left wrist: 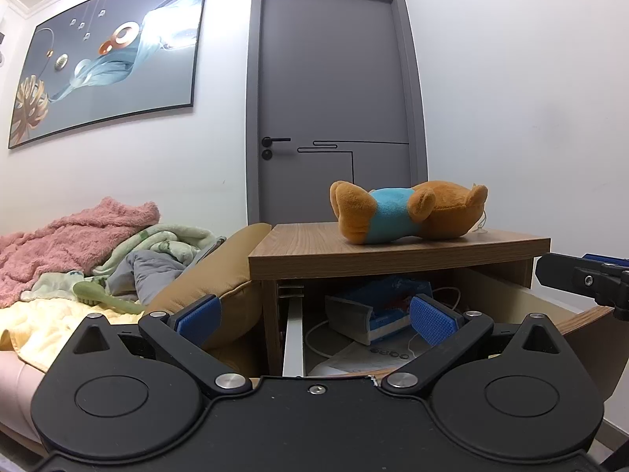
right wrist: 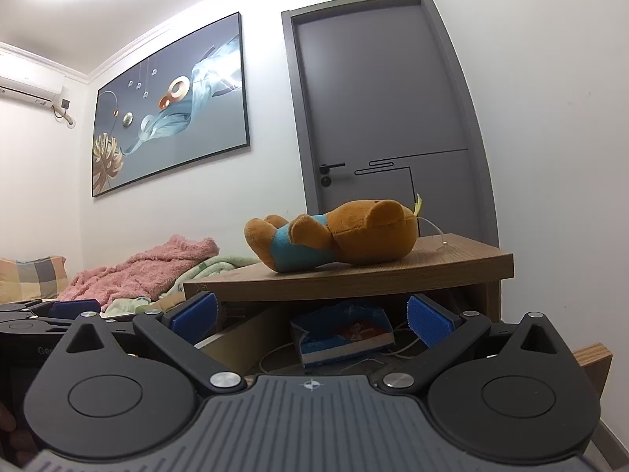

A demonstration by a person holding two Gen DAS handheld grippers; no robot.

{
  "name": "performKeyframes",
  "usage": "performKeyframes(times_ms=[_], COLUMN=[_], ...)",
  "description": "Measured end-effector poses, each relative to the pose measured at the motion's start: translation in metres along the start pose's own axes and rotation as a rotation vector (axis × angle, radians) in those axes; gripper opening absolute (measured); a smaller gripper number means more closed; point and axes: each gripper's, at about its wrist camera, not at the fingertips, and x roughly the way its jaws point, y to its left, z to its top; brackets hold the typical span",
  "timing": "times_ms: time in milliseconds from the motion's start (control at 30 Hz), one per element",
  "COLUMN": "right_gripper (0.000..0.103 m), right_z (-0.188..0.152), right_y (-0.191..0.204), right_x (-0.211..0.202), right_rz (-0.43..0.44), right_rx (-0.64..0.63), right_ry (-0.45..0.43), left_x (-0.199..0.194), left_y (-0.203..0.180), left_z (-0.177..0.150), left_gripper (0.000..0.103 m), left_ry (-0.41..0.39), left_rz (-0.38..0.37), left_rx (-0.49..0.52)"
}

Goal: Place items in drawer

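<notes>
Left wrist: plush bear [left wrist: 409, 212] atop nightstand [left wrist: 314, 251].

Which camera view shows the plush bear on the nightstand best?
The left wrist view: the plush bear lies side-on, its blue shirt plain. The right wrist view shows the bear more end-on, its shirt partly hidden.

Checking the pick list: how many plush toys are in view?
1. A brown plush bear in a blue shirt lies on its side atop the wooden nightstand, above the open drawer. Bedding and the drawer's far corners could hide others.
</notes>
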Motion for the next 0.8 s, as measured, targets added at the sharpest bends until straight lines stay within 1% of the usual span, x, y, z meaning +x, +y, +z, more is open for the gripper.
performKeyframes(times_ms=[467,633,800], right_gripper=[0.103,0.103,0.103], right_z=[0.0,0.0,0.008], right_y=[-0.002,-0.002,-0.004], right_x=[0.002,0.001,-0.001], right_rz=[-0.003,-0.008,-0.007], right_rx=[-0.002,-0.004,-0.012], right_ry=[-0.005,-0.015,-0.03], left_x=[-0.004,-0.008,-0.013], left_y=[0.003,0.008,0.015], left_z=[-0.001,0.0,0.0], left_gripper=[0.102,0.102,0.102], left_ry=[-0.007,-0.016,-0.023], left_rz=[0.006,0.008,0.013], left_rx=[0.009,-0.002,-0.017])
